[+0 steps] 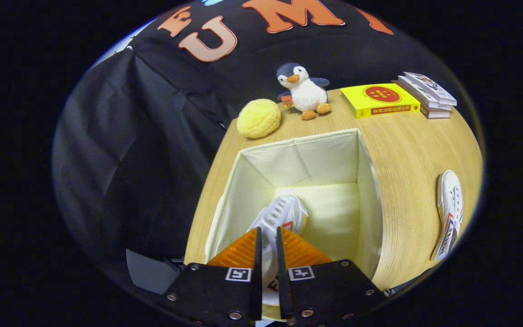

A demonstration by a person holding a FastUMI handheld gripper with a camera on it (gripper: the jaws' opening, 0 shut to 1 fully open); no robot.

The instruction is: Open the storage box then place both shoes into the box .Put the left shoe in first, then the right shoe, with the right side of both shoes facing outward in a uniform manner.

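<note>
Beyond the box (370, 181), toward 12 o'clock, a penguin plush (304, 91) upright near the table's far edge, with a yellow bun-shaped plush (258, 118) just beside it at 11 o'clock. At 1 o'clock, a yellow book (379, 101) lying flat, and next to it a small stack of books (427, 95). Well apart to 3 o'clock of the box, the second shoe (450, 213) lying on its side on the bare wood. Nothing between fingers and box interior save the held shoe. Gripper (268, 238) poised over the open box at its near side, jaws drawn to a narrow gap and both fingers (239, 250) pressed on a white shoe (282, 215), clamped at its rear part. Toe end pointing ahead and down into the box, over the pale floor near the left wall; whether touching the floor, cannot tell. Box of cream fabric, open at the top, walls upright. Underneath, a light wooden table (411, 154) with rounded far edge. Behind and to 9 o'clock, black cloth wall (120, 136) hanging in folds below the table's level.
</note>
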